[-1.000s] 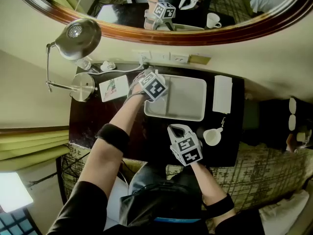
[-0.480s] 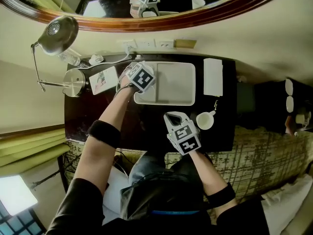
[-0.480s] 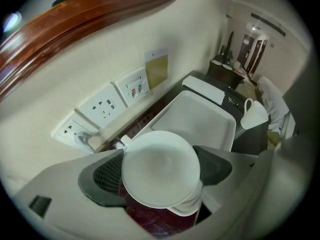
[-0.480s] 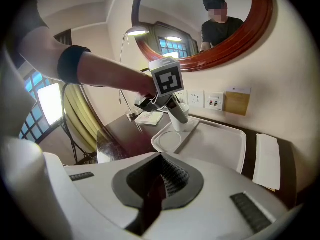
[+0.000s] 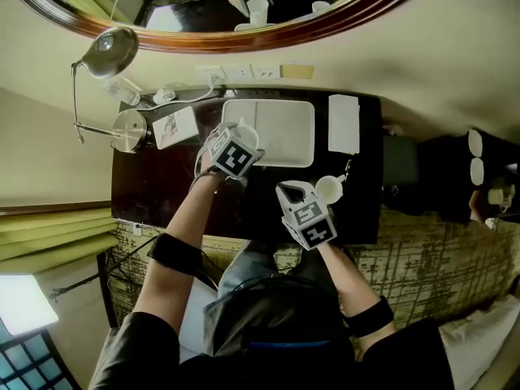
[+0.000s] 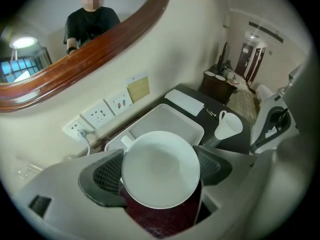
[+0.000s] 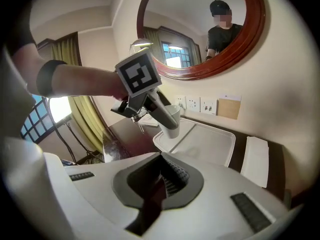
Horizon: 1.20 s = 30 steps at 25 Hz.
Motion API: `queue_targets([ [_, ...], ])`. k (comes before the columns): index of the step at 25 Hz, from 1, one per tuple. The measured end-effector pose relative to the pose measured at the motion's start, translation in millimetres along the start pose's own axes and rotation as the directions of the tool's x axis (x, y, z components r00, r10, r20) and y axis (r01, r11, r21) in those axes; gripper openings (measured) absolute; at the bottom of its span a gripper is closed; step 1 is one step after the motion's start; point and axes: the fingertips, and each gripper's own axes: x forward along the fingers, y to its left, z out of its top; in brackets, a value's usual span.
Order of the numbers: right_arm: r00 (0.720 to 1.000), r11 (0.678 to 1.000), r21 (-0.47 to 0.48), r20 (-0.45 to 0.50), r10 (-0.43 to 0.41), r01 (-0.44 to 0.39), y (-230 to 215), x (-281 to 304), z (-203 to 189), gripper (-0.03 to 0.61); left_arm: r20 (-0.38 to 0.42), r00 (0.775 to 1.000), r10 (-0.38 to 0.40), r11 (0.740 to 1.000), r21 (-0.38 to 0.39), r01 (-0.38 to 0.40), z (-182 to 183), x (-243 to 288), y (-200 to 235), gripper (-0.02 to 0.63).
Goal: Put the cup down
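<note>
Set-down pending: left gripper (image 6: pixel 160 170), jaws wide, clamps the white ceramic cup (image 7: pixel 173 119) above the white rectangular tray's (image 5: pixel 284 136) seven o'clock corner, right gripper (image 7: pixel 166 183) closed and empty; next, probably a level lowering, then release.

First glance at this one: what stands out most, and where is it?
A white cup fills the left gripper, whose jaws are closed on it, at the near left corner of the white tray on the dark desk. A second white cup stands on the desk beside the shut, empty right gripper. An oval wood-framed mirror hangs on the wall above.
</note>
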Motion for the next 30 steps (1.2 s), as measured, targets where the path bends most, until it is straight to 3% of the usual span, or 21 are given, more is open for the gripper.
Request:
queue_targets([
  [8,1.000,1.000,-0.017,0.012,-0.009,0.009,-15,-50,-13,0.003,0.004,1.000,0.010,0.999,-0.040,-0.010,-18,-19,-73,0.431],
  [17,0.998,0.999,-0.016,0.048,-0.029,0.030,-43,-83,-35,0.003,-0.022,0.999,0.026,0.998,-0.056,-0.028,-37,0,-131,0.431],
  [24,0.998,0.999,0.011,0.053,-0.038,0.038,-50,-97,-38,0.003,-0.039,0.997,0.063,0.995,-0.076,-0.066,-56,29,-143,0.431],
  [30,0.998,0.998,0.023,0.023,-0.057,0.057,-57,-102,-54,0.003,-0.037,0.998,0.040,0.995,-0.087,-0.043,-60,49,-153,0.433],
])
